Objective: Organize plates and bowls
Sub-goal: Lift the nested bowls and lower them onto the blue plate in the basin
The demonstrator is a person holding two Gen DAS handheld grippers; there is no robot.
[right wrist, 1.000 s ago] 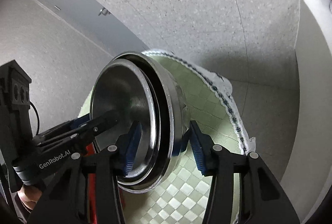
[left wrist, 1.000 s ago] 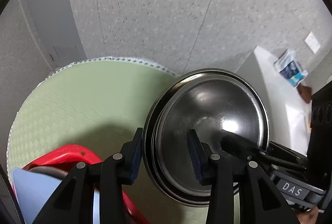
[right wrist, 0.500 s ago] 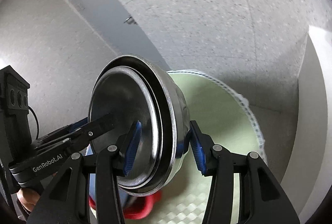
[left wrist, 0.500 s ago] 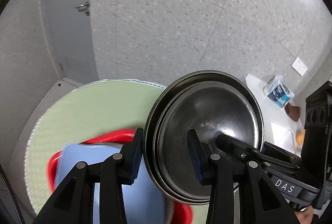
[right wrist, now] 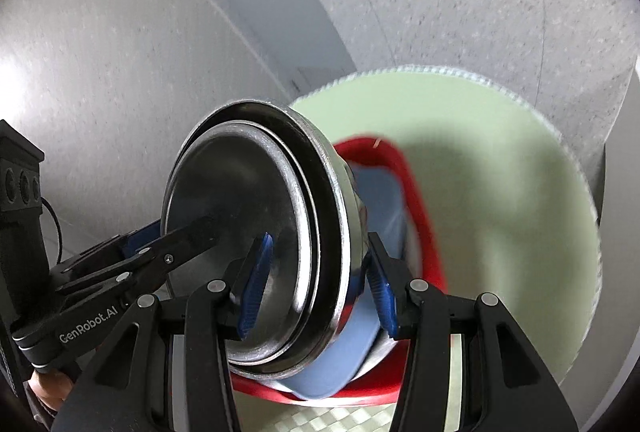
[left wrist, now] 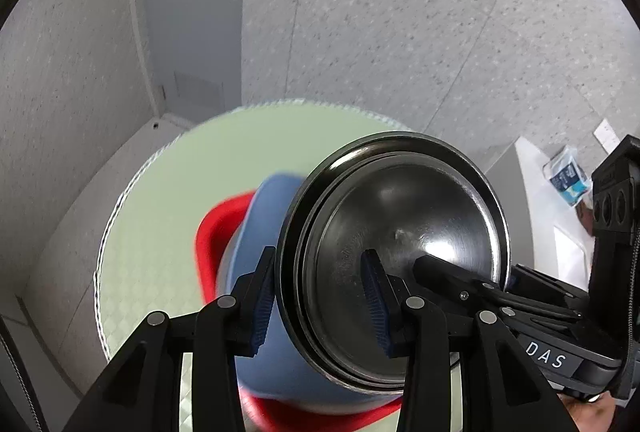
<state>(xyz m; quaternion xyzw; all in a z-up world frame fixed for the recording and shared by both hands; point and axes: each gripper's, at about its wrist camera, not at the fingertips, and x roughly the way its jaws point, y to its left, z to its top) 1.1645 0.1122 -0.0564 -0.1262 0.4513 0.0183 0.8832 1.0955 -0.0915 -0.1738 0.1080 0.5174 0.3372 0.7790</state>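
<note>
My left gripper [left wrist: 320,296] is clamped on the rim of two nested steel bowls [left wrist: 404,252], one finger inside, one outside. My right gripper [right wrist: 316,280] grips the same bowls [right wrist: 256,232] at their opposite rim. The bowls are held tilted on edge, above a blue plate [left wrist: 256,232] in a red basin [left wrist: 212,236]. Beyond lies a round table under a green cloth [right wrist: 500,192], then a grey door [left wrist: 192,12].

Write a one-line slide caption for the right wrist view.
Both grippers clamp nested steel bowls above a red basket.
</note>
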